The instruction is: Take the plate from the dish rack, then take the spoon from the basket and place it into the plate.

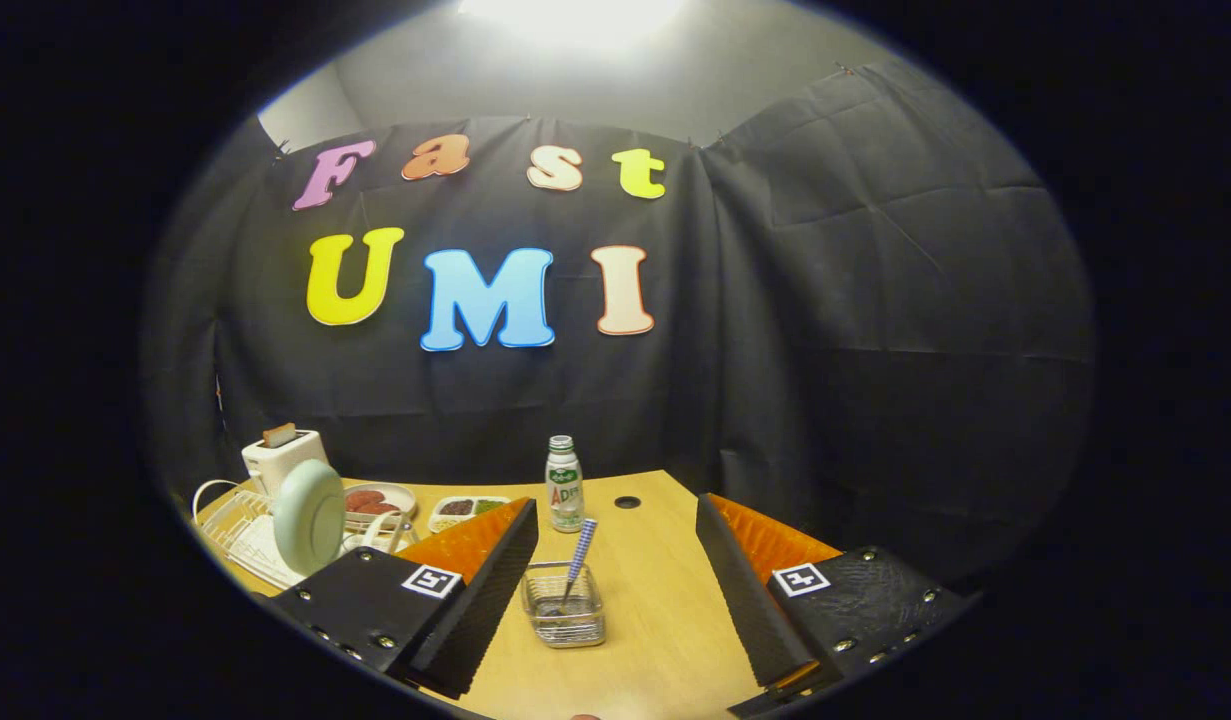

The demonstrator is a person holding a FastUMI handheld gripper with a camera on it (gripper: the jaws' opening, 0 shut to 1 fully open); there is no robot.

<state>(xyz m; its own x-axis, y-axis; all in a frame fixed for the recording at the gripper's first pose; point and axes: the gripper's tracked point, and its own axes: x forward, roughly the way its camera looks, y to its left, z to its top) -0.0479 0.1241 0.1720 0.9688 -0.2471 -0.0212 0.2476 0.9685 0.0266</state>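
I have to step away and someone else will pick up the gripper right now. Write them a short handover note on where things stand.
Gripper: open, holding nothing, fingers spread either side of the basket.
Plate: upright in the dish rack, off beyond the left finger.
Spoon: standing in the small clear basket on the table, between the fingers.
Done: nothing yet.
Left: lift the plate out of the rack, set it down, then move the spoon into it.

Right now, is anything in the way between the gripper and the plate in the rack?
Nothing visible blocks it. The open gripper points at the basket with the spoon. The plate stands upright in the dish rack, off beyond one finger, so the gripper must swing over.
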